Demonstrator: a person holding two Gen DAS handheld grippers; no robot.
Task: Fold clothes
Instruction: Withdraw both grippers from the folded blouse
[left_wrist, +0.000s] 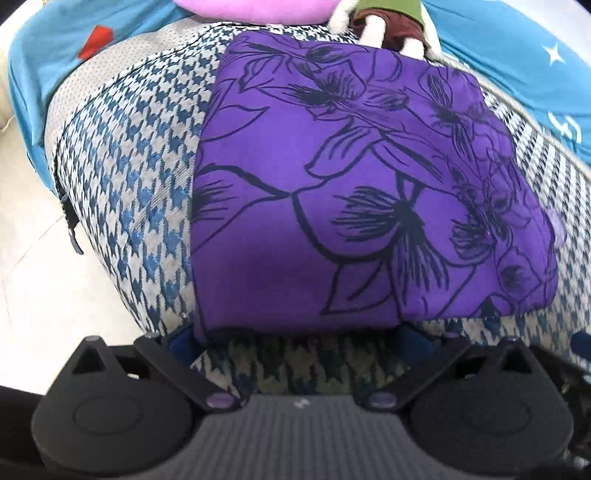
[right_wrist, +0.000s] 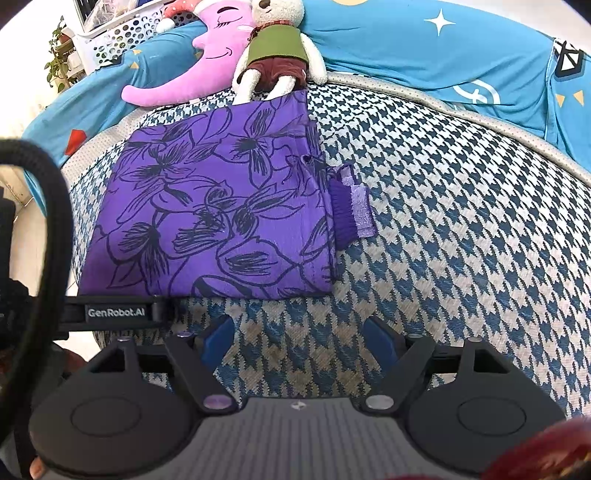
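**Judging the fold on the purple garment**

Looking down both wrist views, I see the purple floral-print garment (right_wrist: 207, 218) lying as a flat folded rectangle on the blue-and-white houndstooth cushion (right_wrist: 461, 229), a ribbed cuff (right_wrist: 351, 214) poking out right. Left tool (left_wrist: 295, 332) and right tool (right_wrist: 299, 336) gape, holding nothing. I judge it either finished or awaiting another fold. Beyond it, a pink moon plush (right_wrist: 207, 59) and white stuffed rabbit (right_wrist: 277, 48) crowd its far edge.
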